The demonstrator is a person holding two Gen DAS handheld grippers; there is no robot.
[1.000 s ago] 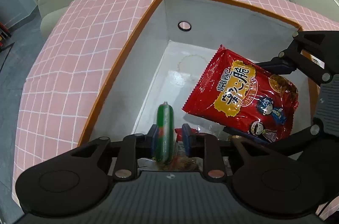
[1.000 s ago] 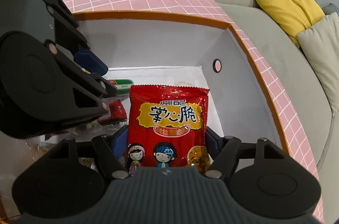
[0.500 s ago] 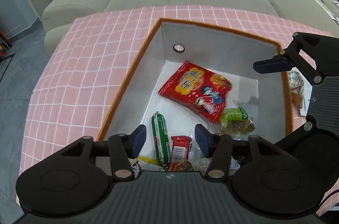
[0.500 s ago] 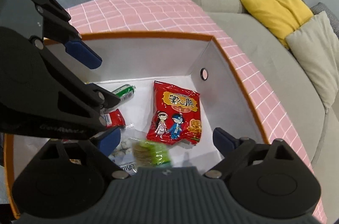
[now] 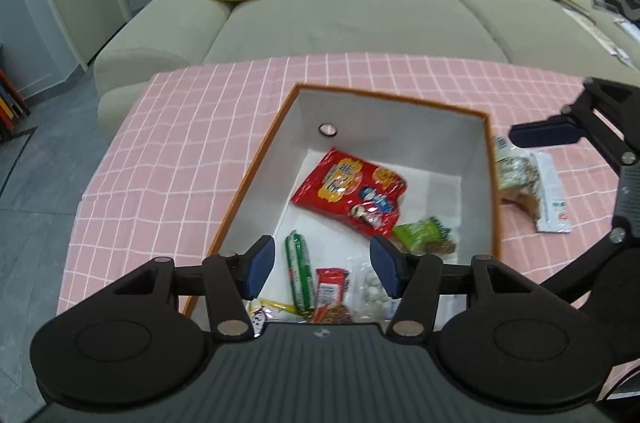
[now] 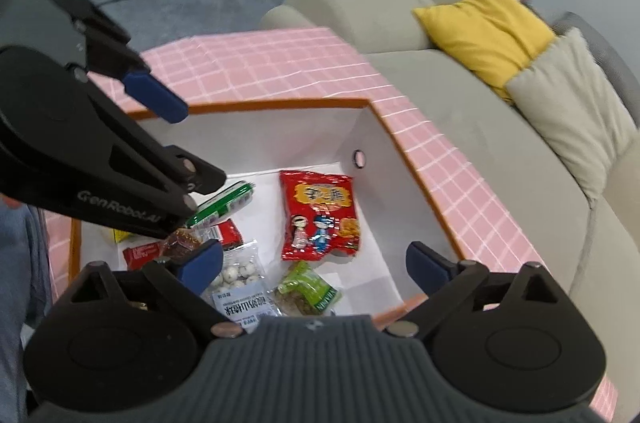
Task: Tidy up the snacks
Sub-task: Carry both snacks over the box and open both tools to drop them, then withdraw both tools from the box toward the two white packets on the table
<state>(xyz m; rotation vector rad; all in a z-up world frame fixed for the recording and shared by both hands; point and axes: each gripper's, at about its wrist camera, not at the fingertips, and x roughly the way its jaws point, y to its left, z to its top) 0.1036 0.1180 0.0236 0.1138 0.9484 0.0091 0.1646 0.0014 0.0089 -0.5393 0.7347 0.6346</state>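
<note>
Hovering above the white cardboard box with an orange rim (image 5: 486, 159), both grippers are empty: the left gripper (image 5: 322, 265) has its fingers parted with nothing between them, and the right gripper (image 6: 314, 265) is opening its fingers wider, also over nothing. The red crinkly snack bag (image 6: 318, 215) lies flat on the box floor toward the far wall, the green sausage stick (image 5: 298, 269) nearer and to the left, among other packets, so they stay gathered in 1 place. A clear packet of snacks (image 5: 528, 183) lies on the pink checked desk (image 5: 180, 151), just right of the box, likely next.
</note>
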